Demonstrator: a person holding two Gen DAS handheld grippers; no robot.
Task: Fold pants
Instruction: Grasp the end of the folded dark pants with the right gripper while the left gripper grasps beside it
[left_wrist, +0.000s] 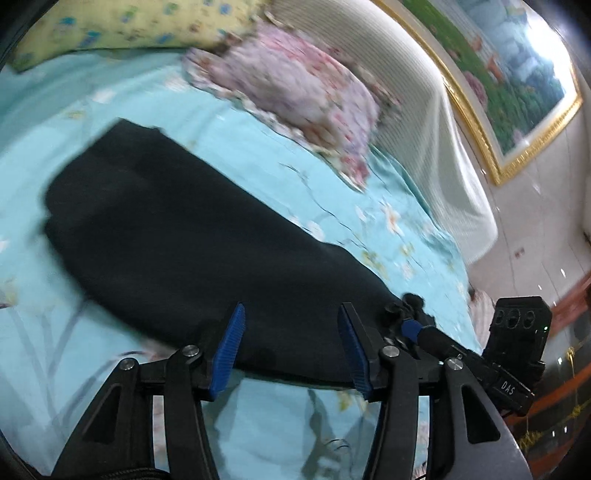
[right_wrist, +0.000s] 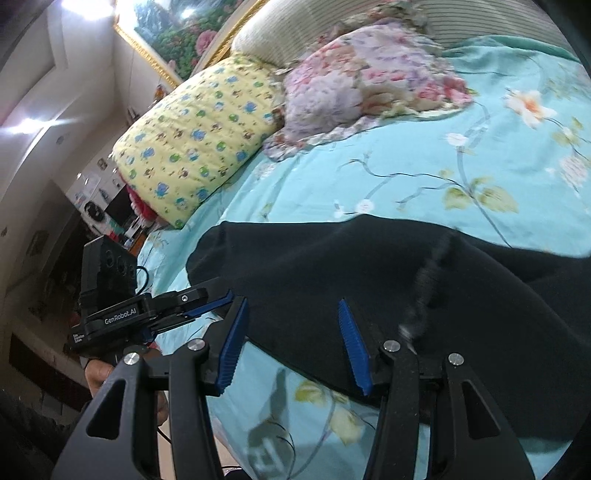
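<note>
Right now both tools are hanging spread and empty just above the near hem of the black pants (left_wrist: 192, 229), which are lying flat on the turquoise flowered bedsheet (left_wrist: 369, 206). The left gripper (left_wrist: 291, 325) is holding its blue pads apart with dark cloth showing between them, though whether it is touching the fabric cannot be told. The right gripper (right_wrist: 291, 325) is likewise gaping wide, nothing pinched, hovering over the garment's near edge where a pale drawstring (right_wrist: 424, 288) is trailing.

From the left tool, the pants are running away up and to the left, their long axis slanting toward the far end of the bed; from the right tool, the cloth is spreading ahead and off to the right. Each gripper seems about equally near its stretch of the edge, so a two-handed pinch looks likely.

Beyond the garment, bare sheet is offering room to fold into, before the pink floral quilt (right_wrist: 369, 81) and yellow pillow (right_wrist: 199, 147) are crowding the headboard end.
</note>
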